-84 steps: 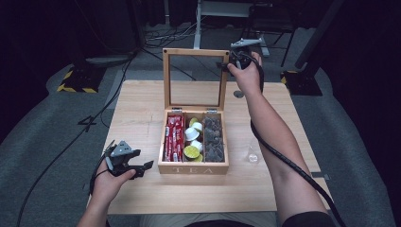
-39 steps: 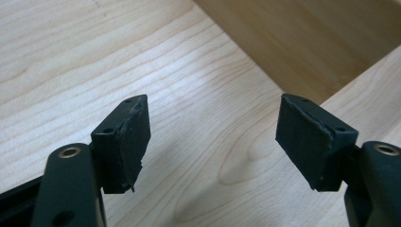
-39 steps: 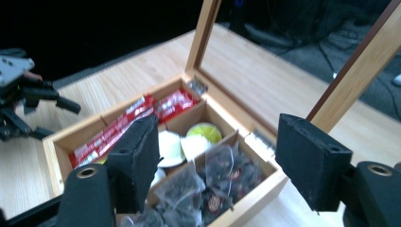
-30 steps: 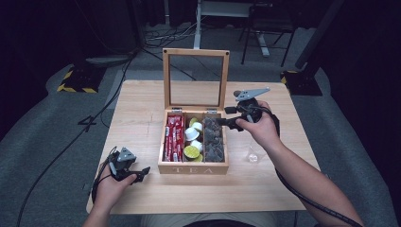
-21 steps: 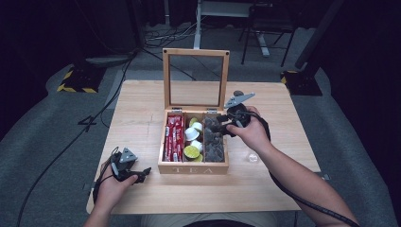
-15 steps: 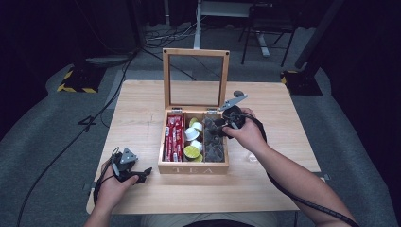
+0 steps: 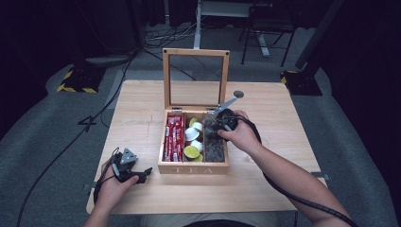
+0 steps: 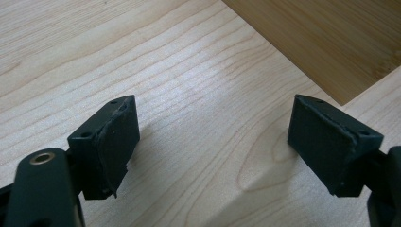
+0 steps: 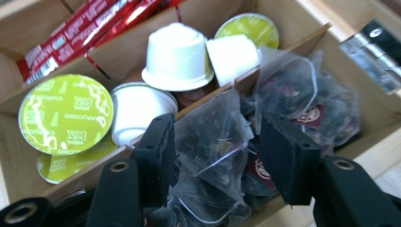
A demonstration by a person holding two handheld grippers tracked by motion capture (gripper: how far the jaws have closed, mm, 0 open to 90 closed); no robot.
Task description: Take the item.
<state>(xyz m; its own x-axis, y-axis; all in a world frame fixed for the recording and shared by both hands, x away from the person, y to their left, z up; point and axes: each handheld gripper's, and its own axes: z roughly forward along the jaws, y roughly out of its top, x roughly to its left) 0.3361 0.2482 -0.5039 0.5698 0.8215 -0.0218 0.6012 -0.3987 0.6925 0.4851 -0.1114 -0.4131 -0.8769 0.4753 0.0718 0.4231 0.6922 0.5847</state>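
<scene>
Tea bag straight ahead of your right gripper (image 9: 215, 156).
Its half-open jaws straddle the pyramid tea bag (image 9: 208, 137) in the box's (image 7: 194, 168) right compartment; left gripper (image 8: 215, 142) rests wide, empty.

pale wood-grain tabletop (image 7: 283, 113); honey-brown tea box (image 7: 194, 168); red sachets (image 9: 90, 28) with white print; white capsules (image 9: 177, 56) with lime-green lids (image 9: 66, 113); clear tea bags (image 9: 213, 137) of dark leaves, maroon tags; black tongs (image 9: 213, 165).

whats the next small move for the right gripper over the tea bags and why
Probably close the right gripper on the tea bag between its jaws, then lift. The jaws have been closing and already straddle that bag in the box's right compartment, but the pads don't yet seem to squeeze it.
</scene>
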